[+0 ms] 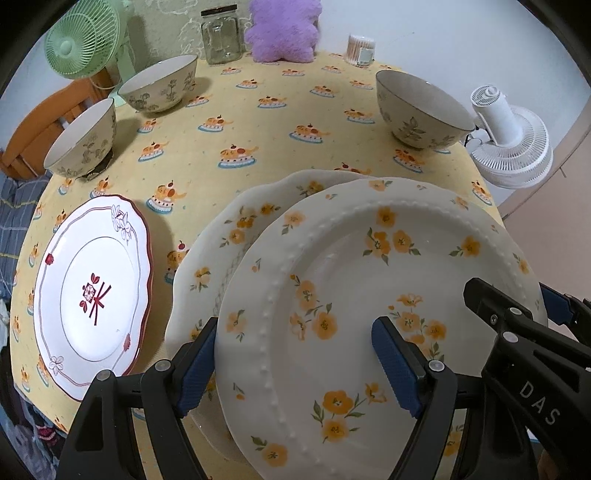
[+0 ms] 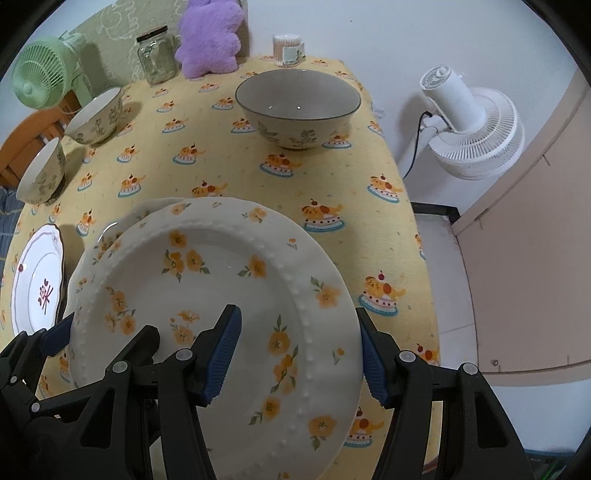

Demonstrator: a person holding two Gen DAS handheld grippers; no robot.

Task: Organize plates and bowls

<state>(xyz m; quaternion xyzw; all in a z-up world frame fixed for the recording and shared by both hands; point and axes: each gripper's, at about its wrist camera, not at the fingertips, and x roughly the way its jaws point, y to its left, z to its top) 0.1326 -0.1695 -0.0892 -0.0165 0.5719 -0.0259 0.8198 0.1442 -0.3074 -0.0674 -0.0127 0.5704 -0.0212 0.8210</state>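
Note:
A white plate with yellow flowers and a beaded ring [image 1: 354, 295] [image 2: 221, 295] lies over a second scalloped yellow-flower plate [image 1: 229, 236] [image 2: 110, 232]. My left gripper [image 1: 295, 369] is open, its fingers astride the top plate's left rim. My right gripper [image 2: 299, 358] is open, astride the same plate's right rim; it also shows in the left wrist view [image 1: 517, 314]. A red-trimmed plate [image 1: 92, 295] [image 2: 37, 284] lies to the left. Two bowls [image 1: 83, 142] [image 1: 160, 85] stand at the far left, a third bowl [image 1: 421, 109] [image 2: 297, 107] at the far right.
The yellow tablecloth [image 1: 240, 122] covers the table. At the back stand a glass jar [image 1: 221, 35], a purple plush [image 1: 282, 29], a cotton-swab box [image 1: 360, 50] and a green fan [image 1: 83, 38]. A white fan [image 2: 472, 125] stands beyond the right edge.

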